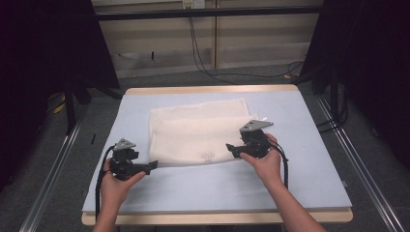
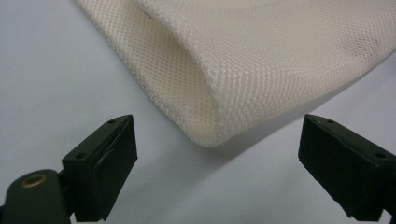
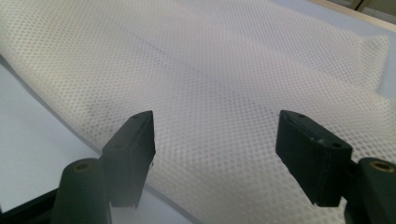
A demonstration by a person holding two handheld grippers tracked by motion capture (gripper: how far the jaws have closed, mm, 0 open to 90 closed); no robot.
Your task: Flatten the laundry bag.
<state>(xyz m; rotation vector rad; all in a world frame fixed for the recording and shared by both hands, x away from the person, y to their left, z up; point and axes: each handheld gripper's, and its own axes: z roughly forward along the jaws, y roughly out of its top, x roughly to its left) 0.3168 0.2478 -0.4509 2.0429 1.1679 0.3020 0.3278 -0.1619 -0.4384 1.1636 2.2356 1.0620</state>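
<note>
Cream mesh cloth [image 1: 200,131], folded double, soft rounded corner, flat on pale blue table [image 1: 300,174], left gripper [image 1: 153,165] wide open just before that corner, right gripper [image 1: 228,147] jaws spread above the cloth's near edge, holding nothing.

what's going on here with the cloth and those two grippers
A person at a table holds a gripper in each hand over a cream mesh cloth that lies folded on it. The left gripper is open, pointing at the cloth's near left corner without touching it. The right gripper is also open, its fingers spread just above the cloth near its right edge. Nothing is gripped yet.
</note>
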